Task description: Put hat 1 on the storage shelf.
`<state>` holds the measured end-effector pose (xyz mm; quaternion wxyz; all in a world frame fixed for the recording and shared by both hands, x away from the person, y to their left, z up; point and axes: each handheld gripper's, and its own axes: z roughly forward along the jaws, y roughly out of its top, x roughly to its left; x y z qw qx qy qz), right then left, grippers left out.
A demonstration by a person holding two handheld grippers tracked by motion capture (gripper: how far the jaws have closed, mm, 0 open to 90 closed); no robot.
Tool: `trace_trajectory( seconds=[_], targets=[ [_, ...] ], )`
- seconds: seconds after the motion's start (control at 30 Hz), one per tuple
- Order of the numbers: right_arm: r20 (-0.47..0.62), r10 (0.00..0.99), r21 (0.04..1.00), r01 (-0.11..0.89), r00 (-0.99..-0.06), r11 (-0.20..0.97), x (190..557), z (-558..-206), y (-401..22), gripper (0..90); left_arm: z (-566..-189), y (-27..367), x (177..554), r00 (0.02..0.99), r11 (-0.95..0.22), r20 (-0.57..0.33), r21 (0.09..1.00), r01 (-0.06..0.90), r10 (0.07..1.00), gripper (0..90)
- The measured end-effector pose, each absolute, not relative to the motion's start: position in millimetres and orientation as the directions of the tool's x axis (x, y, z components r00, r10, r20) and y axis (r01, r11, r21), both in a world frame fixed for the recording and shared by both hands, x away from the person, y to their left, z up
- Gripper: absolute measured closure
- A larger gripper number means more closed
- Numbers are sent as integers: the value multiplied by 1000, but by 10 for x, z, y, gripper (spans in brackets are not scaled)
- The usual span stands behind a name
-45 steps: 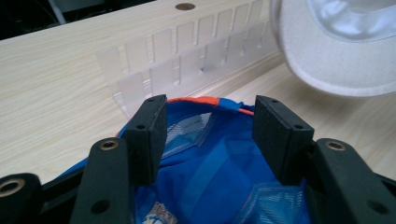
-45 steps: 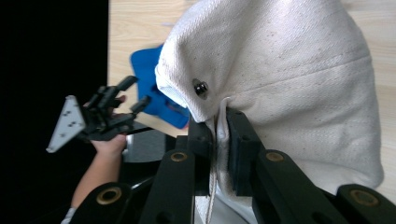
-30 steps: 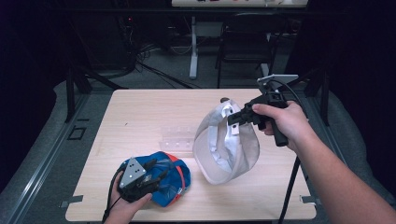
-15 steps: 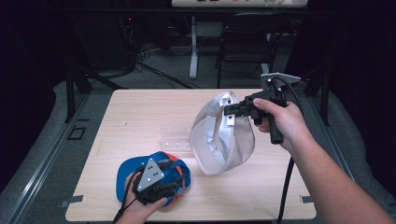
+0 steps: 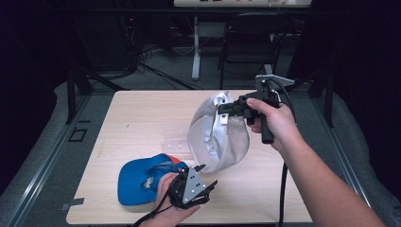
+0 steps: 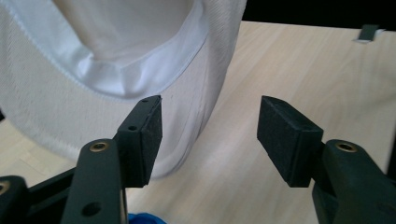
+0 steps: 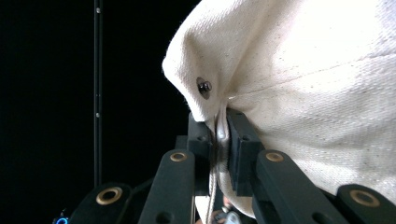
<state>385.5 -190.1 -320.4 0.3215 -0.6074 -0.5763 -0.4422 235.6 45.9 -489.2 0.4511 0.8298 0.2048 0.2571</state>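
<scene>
My right gripper (image 5: 221, 109) is shut on the back edge of a cream cap (image 5: 217, 142) and holds it up so it hangs over the table's middle right. In the right gripper view the pads (image 7: 240, 144) pinch the cap's fabric (image 7: 303, 84) just below a small metal eyelet. A blue cap (image 5: 139, 177) with orange trim lies flat near the front left. My left gripper (image 5: 208, 175) sits low beside it, pointing at the cream cap's lower rim (image 6: 93, 56). Its jaws have just been opening and stand open (image 6: 210, 135) with nothing between them.
The light wooden table (image 5: 142, 113) carries a faint clear flat piece (image 5: 175, 142) near its middle. A chair (image 5: 246, 42) and a desk leg (image 5: 195, 47) stand in the dark beyond the far edge. The right gripper's cable (image 5: 283, 189) hangs over the front right.
My left gripper has moved right, off the blue cap and toward the hanging cream cap, with its jaws a little wider. The right hand and its cap stayed nearly still.
</scene>
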Motion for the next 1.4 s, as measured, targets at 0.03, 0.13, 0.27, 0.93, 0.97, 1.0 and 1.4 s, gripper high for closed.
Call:
trace_trajectory(
  seconds=[0.03,0.13,0.27,0.93,0.97,1.0,1.4],
  targets=[
    [908,416,119,984,-55,-129,3855,-3204,-1901,816,-4903,435,2368,777,-515,253,851,104,576,412],
    [917,395,115,984,-52,-139,3878,-3210,-1863,816,-4943,390,2443,749,-516,259,847,128,610,435],
    [921,385,120,982,-57,-142,3879,-3188,-1828,815,-4970,377,2548,723,-519,250,837,173,644,456],
    [908,411,157,975,-80,-158,3967,-3145,-1672,810,-4782,831,2983,730,-434,99,855,286,676,766],
    [908,411,157,975,-80,-158,3967,-3145,-1672,810,-4781,853,3024,735,-422,80,858,294,674,766],
    [906,415,161,974,-81,-162,3987,-3150,-1660,809,-4781,876,3066,744,-415,62,859,299,665,766],
    [900,432,167,965,-65,-202,4227,-3267,-1554,810,-4847,1034,3475,740,-346,-45,864,367,671,770]
  ],
)
